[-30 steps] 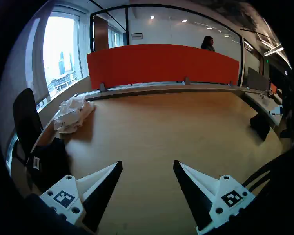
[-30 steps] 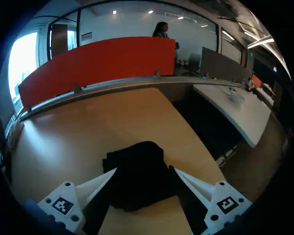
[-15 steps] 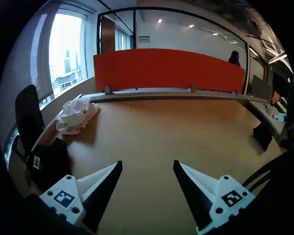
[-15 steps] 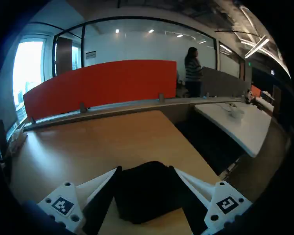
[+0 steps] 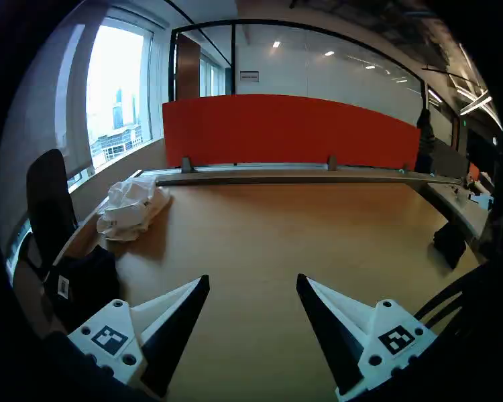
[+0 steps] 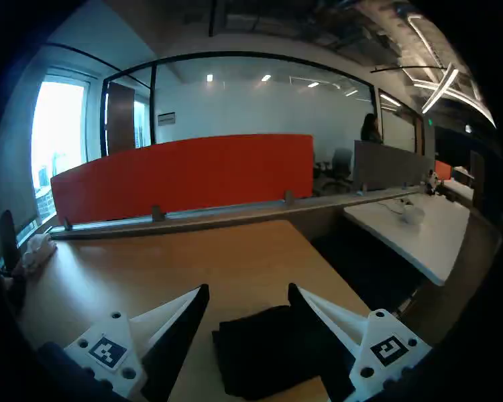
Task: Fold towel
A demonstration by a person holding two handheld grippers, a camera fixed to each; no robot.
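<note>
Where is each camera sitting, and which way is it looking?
Left gripper view: rides on the left tongs, facing across the wooden table toward the orange divider; its two open fingers show at the bottom.
Right gripper view: rides on the right tongs, by the table's right end, facing the same divider; its open fingers show, the black towel on the table below them.
Shared: the table, the divider and the white cloth pile.
</note>
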